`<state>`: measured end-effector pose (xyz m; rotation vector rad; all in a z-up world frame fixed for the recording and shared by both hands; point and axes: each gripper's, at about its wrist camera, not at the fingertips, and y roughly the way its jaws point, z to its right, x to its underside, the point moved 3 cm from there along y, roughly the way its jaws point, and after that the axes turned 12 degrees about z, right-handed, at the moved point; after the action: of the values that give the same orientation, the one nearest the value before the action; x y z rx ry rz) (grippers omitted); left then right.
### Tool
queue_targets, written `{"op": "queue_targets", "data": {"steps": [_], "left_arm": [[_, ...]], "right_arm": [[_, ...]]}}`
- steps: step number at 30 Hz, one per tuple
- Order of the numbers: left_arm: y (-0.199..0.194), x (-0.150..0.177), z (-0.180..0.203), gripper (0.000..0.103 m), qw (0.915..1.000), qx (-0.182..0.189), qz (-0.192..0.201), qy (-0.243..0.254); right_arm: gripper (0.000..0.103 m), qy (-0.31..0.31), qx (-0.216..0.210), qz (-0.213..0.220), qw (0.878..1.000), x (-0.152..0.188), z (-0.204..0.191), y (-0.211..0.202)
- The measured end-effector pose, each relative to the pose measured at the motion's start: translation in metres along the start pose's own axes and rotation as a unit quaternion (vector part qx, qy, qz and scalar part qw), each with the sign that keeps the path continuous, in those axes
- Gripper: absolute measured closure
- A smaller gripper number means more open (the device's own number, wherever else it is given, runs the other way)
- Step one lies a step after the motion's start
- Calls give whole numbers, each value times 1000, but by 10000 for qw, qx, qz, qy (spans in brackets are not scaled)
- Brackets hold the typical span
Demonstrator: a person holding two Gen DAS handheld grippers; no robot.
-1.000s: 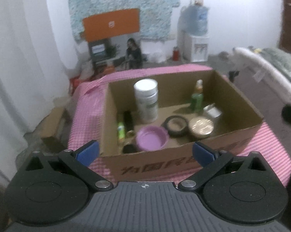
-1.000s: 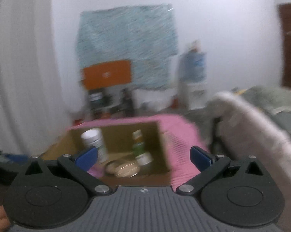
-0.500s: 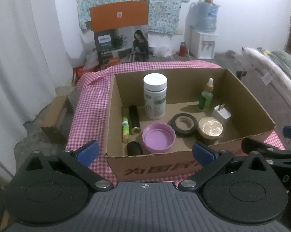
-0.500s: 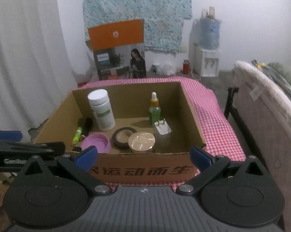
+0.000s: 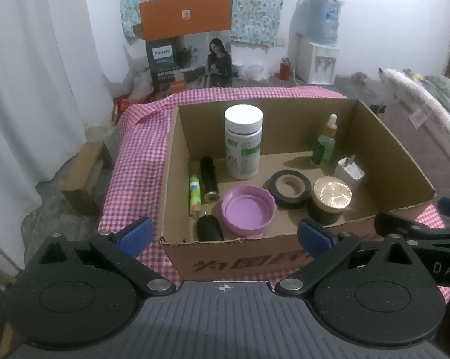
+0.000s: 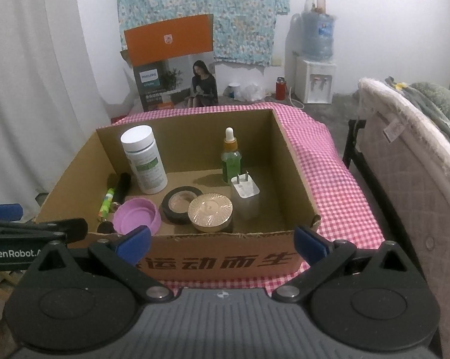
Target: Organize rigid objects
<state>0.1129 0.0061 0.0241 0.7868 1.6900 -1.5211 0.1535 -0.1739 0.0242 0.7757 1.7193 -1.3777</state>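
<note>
Both grippers are hovering just short of the cardboard box (image 5: 299, 257), w/ nothing between their fingers. Left gripper (image 5: 225, 234) is holding its blue pads spread wide; right gripper (image 6: 222, 240) is doing the same, jaws wide apart & empty.

The box is sitting open-topped on a pink checked cloth (image 5: 135, 161) & is holding all the task items. In the left wrist view, the white bottle (image 5: 243, 146) is standing upright at abt 12 o'clock of the box floor, green dropper bottle (image 5: 324, 145) upright at abt 2 o'clock. White plug adapter (image 5: 349, 170) is sitting just beside the dropper, at 3 o'clock. Black tape roll (image 5: 290, 189) is lying flat near center, touching or nearly touching the gold-lidded jar (image 5: 331, 199) at 4 o'clock. Purple lid (image 5: 248, 211) is lying open side up at 6 o'clock. Black tube (image 5: 209, 179) & green patterned stick (image 5: 194, 193) are lying side by side at 9 o'clock; a black cap (image 5: 209, 229) is resting at 7 o'clock by the front wall.
</note>
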Motion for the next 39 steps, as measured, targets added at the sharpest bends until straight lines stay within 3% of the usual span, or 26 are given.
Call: {"op": "queue_targets", "data": {"steps": [39], "left_arm": [[-4, -1, -4, 1, 10000, 11, -18, -48]], "right_arm": [[0, 34, 46, -53, 10000, 2, -1, -4]]}}
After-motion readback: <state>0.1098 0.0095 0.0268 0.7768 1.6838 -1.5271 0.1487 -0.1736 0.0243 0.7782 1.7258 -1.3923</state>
